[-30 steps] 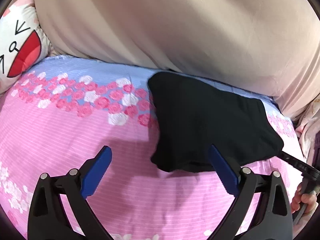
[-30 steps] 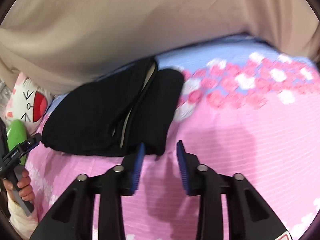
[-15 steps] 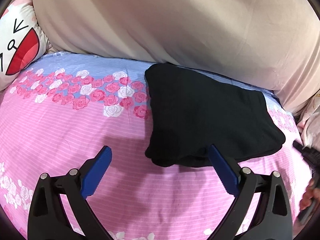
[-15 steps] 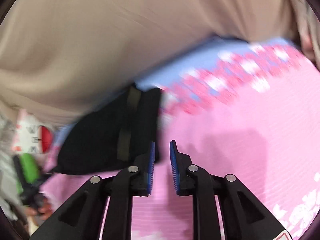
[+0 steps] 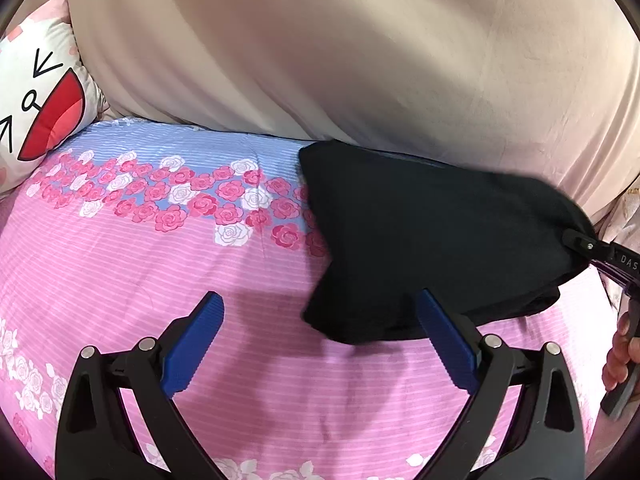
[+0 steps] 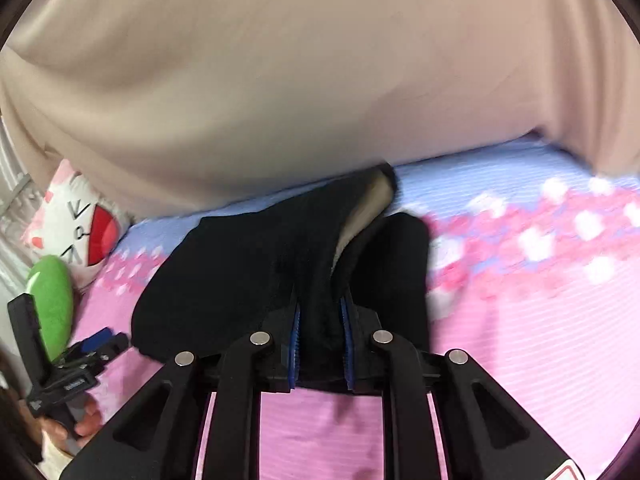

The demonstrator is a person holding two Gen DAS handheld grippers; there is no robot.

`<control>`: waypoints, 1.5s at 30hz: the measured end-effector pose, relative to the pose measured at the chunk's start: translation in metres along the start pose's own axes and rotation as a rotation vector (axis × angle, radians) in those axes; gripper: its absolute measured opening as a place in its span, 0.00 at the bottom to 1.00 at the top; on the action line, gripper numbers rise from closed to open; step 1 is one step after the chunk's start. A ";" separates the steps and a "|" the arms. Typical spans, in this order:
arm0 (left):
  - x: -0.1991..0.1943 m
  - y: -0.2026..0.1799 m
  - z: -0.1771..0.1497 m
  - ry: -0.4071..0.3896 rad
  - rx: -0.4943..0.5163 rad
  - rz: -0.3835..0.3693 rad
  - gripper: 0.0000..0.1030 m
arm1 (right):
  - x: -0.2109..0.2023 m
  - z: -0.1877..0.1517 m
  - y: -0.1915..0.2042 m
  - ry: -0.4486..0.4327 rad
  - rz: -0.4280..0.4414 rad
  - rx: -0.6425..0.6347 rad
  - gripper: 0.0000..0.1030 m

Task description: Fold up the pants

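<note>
Folded black pants [image 5: 432,248] are lying on a pink-striped bedsheet [image 5: 132,280] printed with roses, pushed up against a beige curtain [image 5: 320,48] hanging along the bed's far edge. The right gripper [image 6: 320,344] is pinching a bunched fold at the garment's near edge, its blue pads having just been closing onto the cloth now pressed between them. The left gripper [image 5: 320,340] is hovering with fingers spread wide and nothing between them, its right pad [image 5: 446,344] overlapping the pants' near hem in view. Open sheet is stretching away left of the pants and along the near side. A cartoon-face cushion [image 5: 36,100] and a green plush [image 6: 52,304] are sitting at the bed's left end. White lettering reading "DAS" is showing on the right gripper's body, cut off at the left camera's edge.
</note>
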State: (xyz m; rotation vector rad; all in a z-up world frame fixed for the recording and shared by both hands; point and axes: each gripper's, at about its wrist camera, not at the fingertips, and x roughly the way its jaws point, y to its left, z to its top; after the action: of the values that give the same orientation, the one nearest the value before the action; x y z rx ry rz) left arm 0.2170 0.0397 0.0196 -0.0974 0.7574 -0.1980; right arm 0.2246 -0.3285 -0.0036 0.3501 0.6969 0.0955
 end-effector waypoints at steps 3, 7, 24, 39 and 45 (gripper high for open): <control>0.009 -0.002 -0.004 0.026 0.016 0.010 0.92 | 0.043 -0.028 -0.037 0.096 -0.072 0.065 0.19; 0.011 -0.006 -0.006 0.042 0.017 0.013 0.92 | 0.021 -0.030 -0.037 0.042 -0.037 0.118 0.27; -0.014 0.060 0.027 -0.032 -0.199 0.289 0.93 | 0.131 -0.024 0.187 0.211 0.223 -0.333 0.05; 0.056 -0.003 -0.008 0.167 0.114 0.001 0.63 | 0.052 -0.002 0.075 0.059 0.069 -0.139 0.53; 0.066 -0.013 0.016 0.169 0.071 -0.092 0.17 | 0.020 -0.021 -0.032 0.036 -0.124 0.098 0.71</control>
State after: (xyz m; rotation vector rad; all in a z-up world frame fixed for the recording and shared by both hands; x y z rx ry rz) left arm 0.2730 0.0136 -0.0112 -0.0481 0.9141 -0.3230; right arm 0.2253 -0.3484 -0.0418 0.3987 0.7586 -0.0505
